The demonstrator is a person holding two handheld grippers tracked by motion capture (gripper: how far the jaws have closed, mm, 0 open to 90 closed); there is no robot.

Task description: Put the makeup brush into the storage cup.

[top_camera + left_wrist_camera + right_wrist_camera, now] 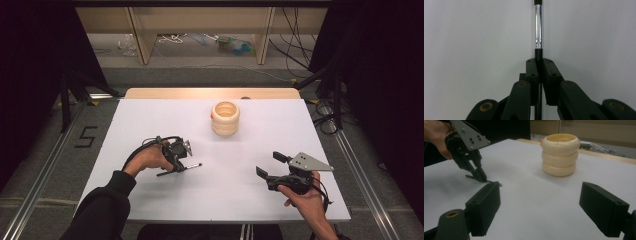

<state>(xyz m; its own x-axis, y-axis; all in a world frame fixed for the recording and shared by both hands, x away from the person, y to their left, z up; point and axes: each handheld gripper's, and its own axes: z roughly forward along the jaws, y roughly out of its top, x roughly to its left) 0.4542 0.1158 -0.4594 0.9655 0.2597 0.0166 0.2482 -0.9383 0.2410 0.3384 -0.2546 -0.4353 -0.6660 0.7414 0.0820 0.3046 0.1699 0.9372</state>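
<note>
So the left gripper [176, 159] was tipped down onto the white table [150, 125] with its jaws pinched tight on a thin pen-like rod [538, 27], black with a chrome section. The grip sat near one end, so most of the rod stuck out flat along the table, probably to make it easy to lift and steer. The right gripper [269, 165] sat apart with jaws wide and nothing in them, aimed toward the cream ribbed cup [225, 118] farther back, which looked like where the rod was headed.

table [150, 120]: white | ribbed cream holder [225, 118]: upright, far centre
</note>
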